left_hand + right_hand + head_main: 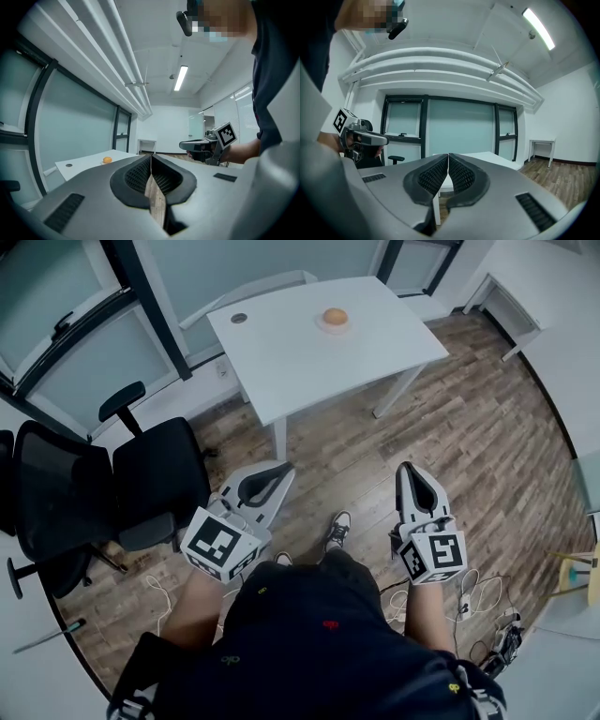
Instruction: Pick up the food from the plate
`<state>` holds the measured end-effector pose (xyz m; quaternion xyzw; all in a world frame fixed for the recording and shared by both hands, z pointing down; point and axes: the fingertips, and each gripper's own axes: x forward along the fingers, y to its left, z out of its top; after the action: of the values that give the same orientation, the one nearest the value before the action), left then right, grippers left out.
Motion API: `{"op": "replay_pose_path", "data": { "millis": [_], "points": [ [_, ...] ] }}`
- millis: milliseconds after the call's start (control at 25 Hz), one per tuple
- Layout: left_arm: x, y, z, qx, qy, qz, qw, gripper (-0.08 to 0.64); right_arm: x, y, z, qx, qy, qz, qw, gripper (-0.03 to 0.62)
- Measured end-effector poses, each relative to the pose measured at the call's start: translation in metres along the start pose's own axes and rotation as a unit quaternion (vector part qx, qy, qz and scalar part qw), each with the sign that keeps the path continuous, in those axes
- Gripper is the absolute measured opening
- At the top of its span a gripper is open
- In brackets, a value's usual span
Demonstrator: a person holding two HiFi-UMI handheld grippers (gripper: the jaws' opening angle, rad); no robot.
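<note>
An orange round piece of food (335, 316) sits on a small white plate (335, 328) near the far edge of the white table (309, 352). In the left gripper view the food (107, 160) shows as a small spot far off on the table. Both grippers are held low in front of the person, well short of the table. The left gripper (282, 468) is shut with nothing in it; its jaws (151, 157) meet at the tips. The right gripper (406, 468) is shut and empty too, with the tips (448, 155) touching.
A black office chair (141, 479) stands to the left on the wooden floor. A small dark round spot (239, 318) lies on the table's left part. Cables and a power strip (483, 615) lie on the floor at the right. Glass partitions (103, 324) run along the left.
</note>
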<state>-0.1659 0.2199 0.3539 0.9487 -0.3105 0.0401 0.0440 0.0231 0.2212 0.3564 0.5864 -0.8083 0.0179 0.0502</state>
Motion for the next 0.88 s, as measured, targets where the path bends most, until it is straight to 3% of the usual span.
{"op": "replay_pose_path", "data": {
  "millis": [400, 880],
  "points": [
    [0.116, 0.035, 0.020, 0.021, 0.015, 0.018, 0.9995, 0.023, 0.079, -0.111, -0.001, 0.030, -0.012, -0.003, 0.999, 0.025],
    [0.254, 0.054, 0.037, 0.010, 0.035, 0.094, 0.9949, 0.023, 0.163, -0.231, -0.008, 0.030, -0.010, 0.086, 0.996, 0.025]
  ]
}}
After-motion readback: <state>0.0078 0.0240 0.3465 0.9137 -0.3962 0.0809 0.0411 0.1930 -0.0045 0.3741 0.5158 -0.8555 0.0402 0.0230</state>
